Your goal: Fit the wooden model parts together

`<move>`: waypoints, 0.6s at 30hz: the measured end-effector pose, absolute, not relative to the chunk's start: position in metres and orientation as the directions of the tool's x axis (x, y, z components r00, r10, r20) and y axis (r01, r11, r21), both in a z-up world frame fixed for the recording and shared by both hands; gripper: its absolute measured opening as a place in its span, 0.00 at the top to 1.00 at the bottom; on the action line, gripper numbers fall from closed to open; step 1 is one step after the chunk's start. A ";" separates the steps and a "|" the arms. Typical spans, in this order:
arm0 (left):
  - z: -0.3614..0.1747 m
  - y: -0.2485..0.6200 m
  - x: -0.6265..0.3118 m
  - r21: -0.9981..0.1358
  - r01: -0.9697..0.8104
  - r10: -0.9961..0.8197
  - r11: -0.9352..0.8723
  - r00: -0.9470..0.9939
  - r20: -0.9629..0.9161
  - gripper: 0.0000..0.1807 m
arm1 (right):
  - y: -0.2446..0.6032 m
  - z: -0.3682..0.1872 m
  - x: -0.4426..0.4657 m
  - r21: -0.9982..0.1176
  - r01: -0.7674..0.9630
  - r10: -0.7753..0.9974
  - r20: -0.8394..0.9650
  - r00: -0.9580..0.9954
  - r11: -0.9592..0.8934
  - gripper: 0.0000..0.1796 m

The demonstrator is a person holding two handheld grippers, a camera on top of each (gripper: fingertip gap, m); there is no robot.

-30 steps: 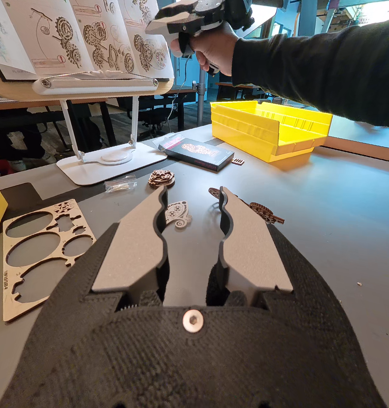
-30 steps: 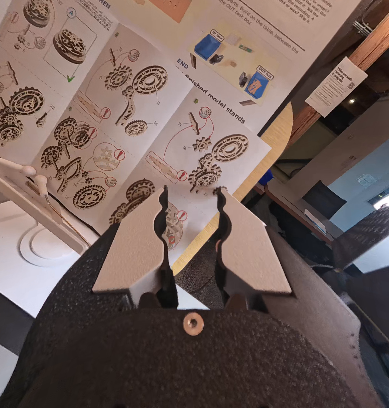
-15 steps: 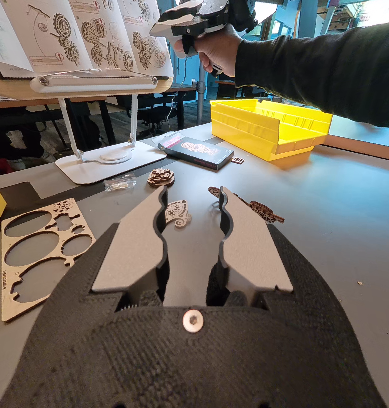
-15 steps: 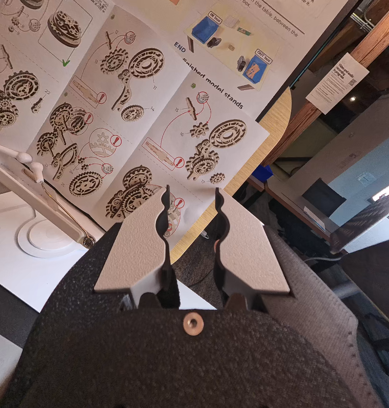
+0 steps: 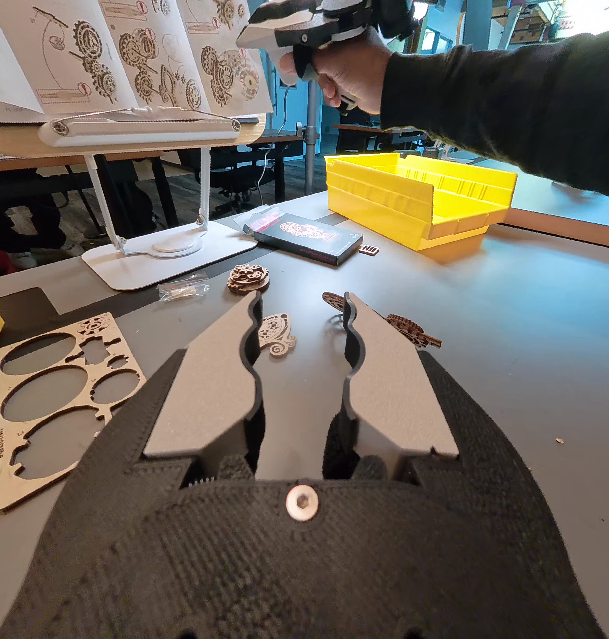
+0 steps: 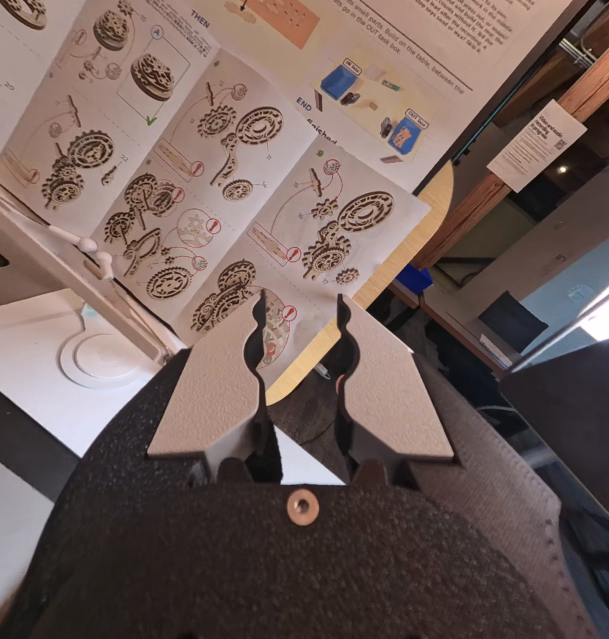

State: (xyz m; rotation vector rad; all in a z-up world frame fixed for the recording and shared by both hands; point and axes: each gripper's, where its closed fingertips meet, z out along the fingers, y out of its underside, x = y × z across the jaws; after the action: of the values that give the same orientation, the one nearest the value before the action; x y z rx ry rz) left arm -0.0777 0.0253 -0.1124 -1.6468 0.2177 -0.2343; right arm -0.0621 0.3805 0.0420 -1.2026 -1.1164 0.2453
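In the left wrist view, my left gripper [image 5: 301, 297] is open and empty, low over the grey table [image 5: 503, 345]. Just ahead lie a pale wooden scroll-shaped part [image 5: 278, 334], a dark round gear assembly [image 5: 248, 278] and a long gear piece [image 5: 412, 332] partly hidden by my right finger. A punched-out wooden sheet [image 5: 50, 397] lies at the left. My right gripper [image 6: 300, 298] is open and empty, held high by a hand [image 5: 344, 76] in front of the instruction sheets [image 6: 227, 179] on the stand.
A white document stand [image 5: 164, 249] holds the sheets at the back left. A black box [image 5: 306, 237], a small plastic bag [image 5: 183, 290] and a small brown part [image 5: 368, 249] lie behind the parts. A yellow bin [image 5: 417, 197] stands back right. Spacing between my two grippers at the tips: around 40 cm. The dark round gear assembly [image 5: 248, 278] is about 20 cm from my left fingertips and 30 cm from my right.
The right gripper has turned and drawn closer to the instruction sheets, its view shifting up and left over them. The left gripper has hardly moved.
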 end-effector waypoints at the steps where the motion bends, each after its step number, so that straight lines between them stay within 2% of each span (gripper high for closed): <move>1: -0.113 0.025 -0.077 -0.996 -0.005 -0.281 -0.088 0.960 0.020 0.75 | 0.375 0.043 -0.061 -0.832 0.376 0.684 0.551 0.478 0.407 0.78; 7: -0.110 0.024 -0.076 -0.997 -0.010 -0.282 -0.082 0.959 0.014 0.75 | 0.299 0.029 -0.043 -0.876 0.311 0.812 0.466 0.352 0.368 0.80; 13: -0.107 0.024 -0.073 -0.997 -0.035 -0.289 -0.075 0.957 -0.012 0.76 | 0.139 -0.069 0.002 -0.863 0.477 0.982 0.191 0.006 0.165 0.78; 15: -0.107 0.024 -0.073 -0.996 -0.038 -0.288 -0.075 0.958 -0.014 0.76 | 0.091 -0.104 0.016 -0.835 0.543 0.996 0.091 -0.024 0.089 0.75; 18: -0.108 0.025 -0.073 -0.996 -0.043 -0.287 -0.082 0.958 -0.018 0.77 | 0.050 -0.149 0.022 -0.780 0.622 0.996 0.088 0.006 0.065 0.71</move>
State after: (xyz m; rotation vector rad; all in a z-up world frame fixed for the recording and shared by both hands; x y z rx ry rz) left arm -0.0727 0.0247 -0.1085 -1.6462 0.2554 -0.2063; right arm 0.0223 0.0497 -0.1494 -1.6285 -1.6893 0.7257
